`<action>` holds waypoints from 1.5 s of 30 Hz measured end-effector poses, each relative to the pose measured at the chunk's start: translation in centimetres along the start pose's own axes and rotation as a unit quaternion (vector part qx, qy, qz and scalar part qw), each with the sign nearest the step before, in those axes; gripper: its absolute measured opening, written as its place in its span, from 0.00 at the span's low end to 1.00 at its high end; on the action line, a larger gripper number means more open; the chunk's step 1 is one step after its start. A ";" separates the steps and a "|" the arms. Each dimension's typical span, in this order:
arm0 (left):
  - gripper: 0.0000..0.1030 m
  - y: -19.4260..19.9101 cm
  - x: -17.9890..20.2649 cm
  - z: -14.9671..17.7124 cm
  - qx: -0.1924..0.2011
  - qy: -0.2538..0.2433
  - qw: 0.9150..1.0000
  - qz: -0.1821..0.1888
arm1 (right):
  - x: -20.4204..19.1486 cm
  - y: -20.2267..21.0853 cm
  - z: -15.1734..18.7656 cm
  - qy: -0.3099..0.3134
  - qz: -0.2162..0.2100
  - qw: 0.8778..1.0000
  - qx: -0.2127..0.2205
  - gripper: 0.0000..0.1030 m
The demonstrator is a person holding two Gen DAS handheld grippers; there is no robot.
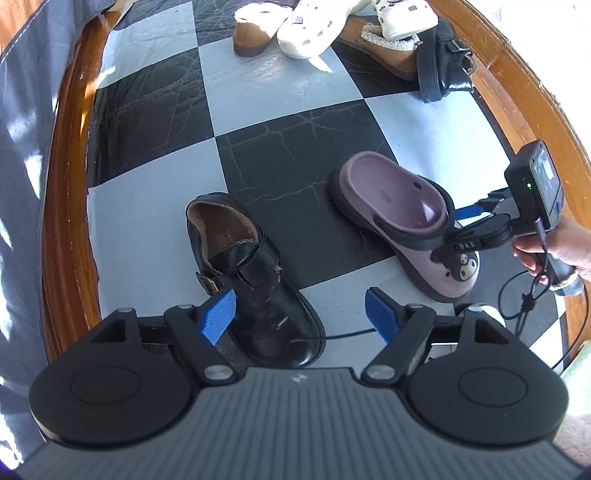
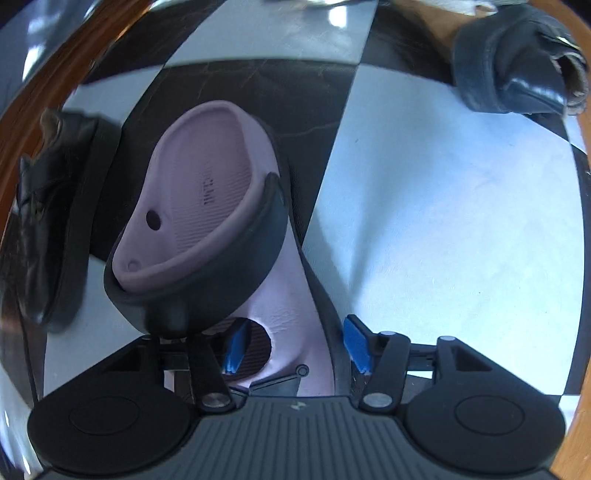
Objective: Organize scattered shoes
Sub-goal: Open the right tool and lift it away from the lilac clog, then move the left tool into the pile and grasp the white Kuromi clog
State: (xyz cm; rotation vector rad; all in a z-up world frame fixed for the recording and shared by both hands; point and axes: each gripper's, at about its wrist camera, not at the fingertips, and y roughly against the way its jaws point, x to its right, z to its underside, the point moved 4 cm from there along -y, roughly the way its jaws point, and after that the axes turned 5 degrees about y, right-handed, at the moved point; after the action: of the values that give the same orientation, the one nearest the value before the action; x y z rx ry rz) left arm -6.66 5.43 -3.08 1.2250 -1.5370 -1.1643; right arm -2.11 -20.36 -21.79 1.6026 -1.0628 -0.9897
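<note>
A black leather strap shoe [image 1: 255, 273] stands upright on the checkered mat, toe toward the camera. My left gripper [image 1: 299, 314] is open and straddles its toe. The left pad is close to the shoe's side and the right pad is well clear of it. To the right lies a purple clog [image 1: 388, 195] with a black sole and a cartoon charm. My right gripper [image 1: 456, 232] is at its toe. In the right wrist view the right gripper [image 2: 295, 345] is shut on the purple clog [image 2: 207, 192], with one pad in a hole in the upper and the other against the sole's outer edge.
At the mat's far end are a second black strap shoe [image 1: 443, 62], tan fleece-lined slippers [image 1: 251, 33] and white clogs [image 1: 310, 29] in a heap. A wooden border [image 1: 62, 184] surrounds the checkered mat [image 1: 280, 85]. A hand [image 1: 565, 247] and a trailing cable [image 1: 528, 295] are at the right.
</note>
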 end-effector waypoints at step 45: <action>0.76 -5.4 2.0 -6.8 0.076 0.085 0.993 0.041 | 7.0 17.2 -10.3 -0.337 -0.181 0.906 0.179 0.84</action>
State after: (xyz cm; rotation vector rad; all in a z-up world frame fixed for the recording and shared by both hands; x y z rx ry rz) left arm 0.62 1.81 -6.67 1.3136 -1.5545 -0.8803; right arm 6.40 -27.40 -3.64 1.8437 -1.5021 -1.7658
